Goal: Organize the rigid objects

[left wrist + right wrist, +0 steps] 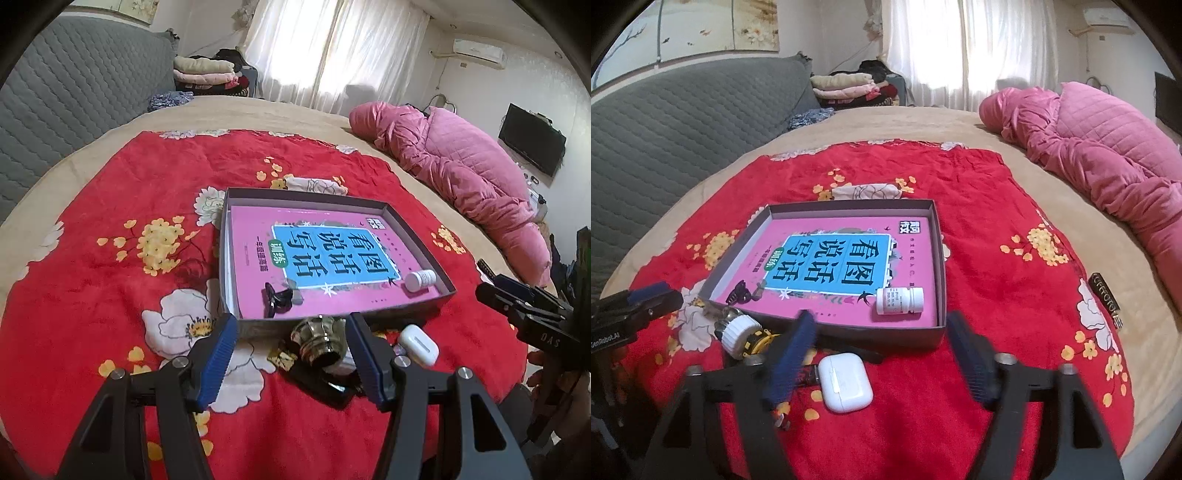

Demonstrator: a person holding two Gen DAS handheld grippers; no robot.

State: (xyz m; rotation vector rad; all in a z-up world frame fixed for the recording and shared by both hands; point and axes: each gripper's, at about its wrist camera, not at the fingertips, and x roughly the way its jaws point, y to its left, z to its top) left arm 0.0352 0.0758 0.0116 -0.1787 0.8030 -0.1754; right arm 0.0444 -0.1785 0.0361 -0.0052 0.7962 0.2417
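Both tongs gape wide, gripping nothing: left tongs (291, 354) straddle a metal fitting (320, 345), right tongs (882, 354) hover over a white earbud case (845, 382). Pill bottle (899, 301) lies in the shallow box (938, 236) on the bed's red floral blanket (997, 229).

A home bedroom: a wide bed (258, 114) under a red floral blanket (110, 295), quilted headboard (74, 92) at left, curtained window (332, 48) behind.
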